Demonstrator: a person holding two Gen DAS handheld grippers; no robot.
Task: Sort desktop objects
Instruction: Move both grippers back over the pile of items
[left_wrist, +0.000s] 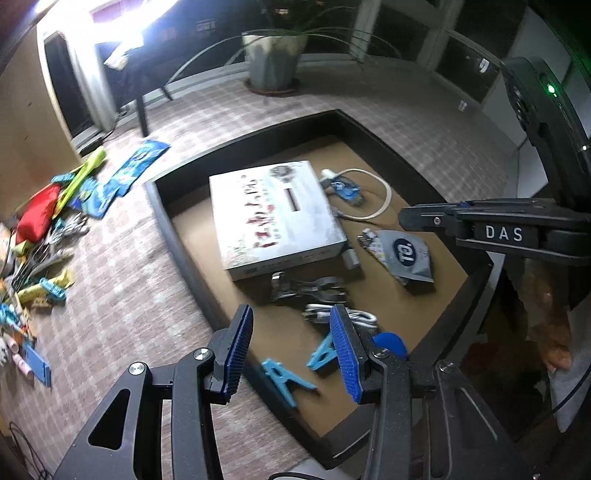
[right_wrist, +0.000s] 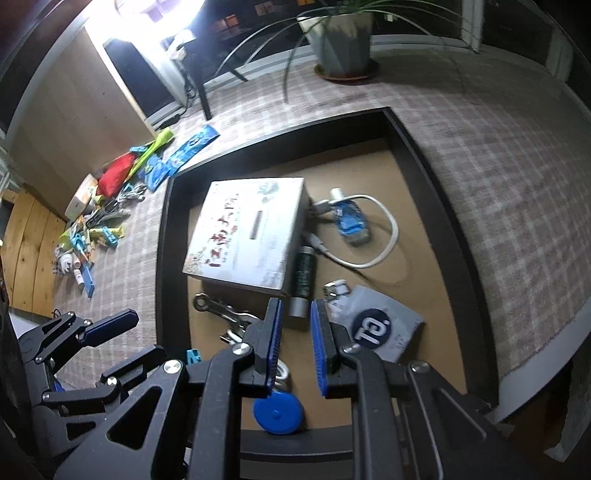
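We see a dim room lit mainly by a blown-out white glare at the top left of both views. Fisheye distortion bends the tray (right_wrist: 448, 206) edges, corners vignette to black, and the cluttered pile (left_wrist: 44, 240) smears with motion blur.

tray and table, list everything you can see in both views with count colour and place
tray: 1, black rim, brown floor, on checked cloth
box: 1, white, tray middle
cable: 1, white, right of box
grey packet: 1, grey with dark logo, tray right
clothes pegs: 2, light blue, tray near edge
metal clip: 1, silver, below box
blue disc: 1, tray near rim
clutter pile: many, mixed colours, on cloth left of tray
plant pot: 1, pale, far end
left gripper: open, empty
right gripper: jaws slightly apart, empty
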